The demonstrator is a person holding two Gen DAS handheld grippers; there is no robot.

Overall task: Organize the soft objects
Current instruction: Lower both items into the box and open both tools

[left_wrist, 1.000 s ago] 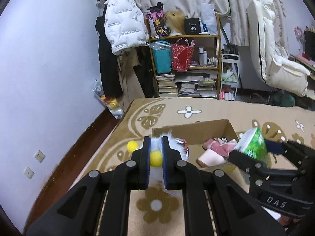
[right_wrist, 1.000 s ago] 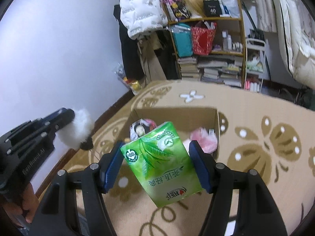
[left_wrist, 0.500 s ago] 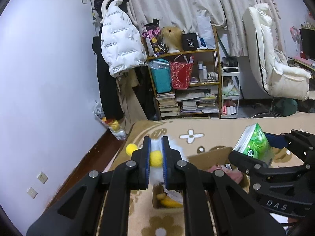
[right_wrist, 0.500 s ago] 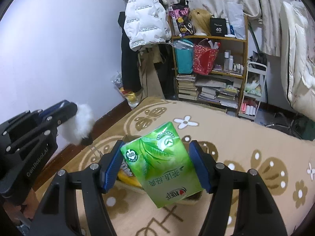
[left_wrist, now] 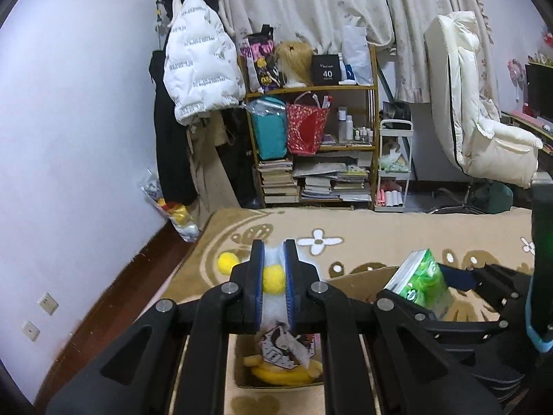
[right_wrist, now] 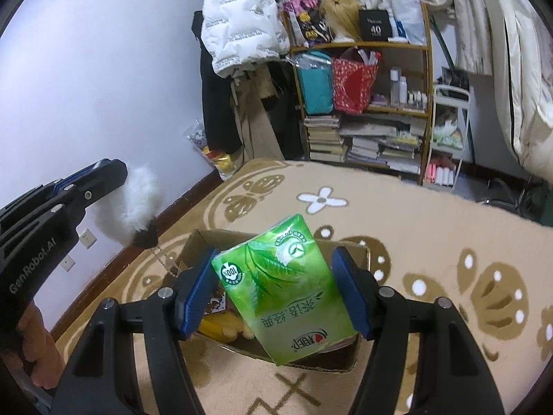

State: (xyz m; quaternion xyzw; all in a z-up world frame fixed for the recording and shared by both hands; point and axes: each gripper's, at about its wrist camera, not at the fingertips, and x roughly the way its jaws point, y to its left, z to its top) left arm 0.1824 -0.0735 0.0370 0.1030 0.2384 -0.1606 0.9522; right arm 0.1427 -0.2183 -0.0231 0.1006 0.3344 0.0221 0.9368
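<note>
We have the left gripper (left_wrist: 273,276) clamped tight on a white fluffy toy (right_wrist: 138,204) with yellow pom-poms (left_wrist: 274,278), held above the near-left end of the cardboard box (right_wrist: 359,252). The right gripper (right_wrist: 276,294) pinches a green tissue pack (right_wrist: 283,290) between its blue pads (right_wrist: 197,287), fingers spread to the pack's width, hanging over the box's middle. Inside the box we see a yellow plush (left_wrist: 280,375) and printed packets. The box sits on the tan flower-pattern rug (right_wrist: 432,228); the bookshelf (left_wrist: 345,86) stands far behind the box.
</note>
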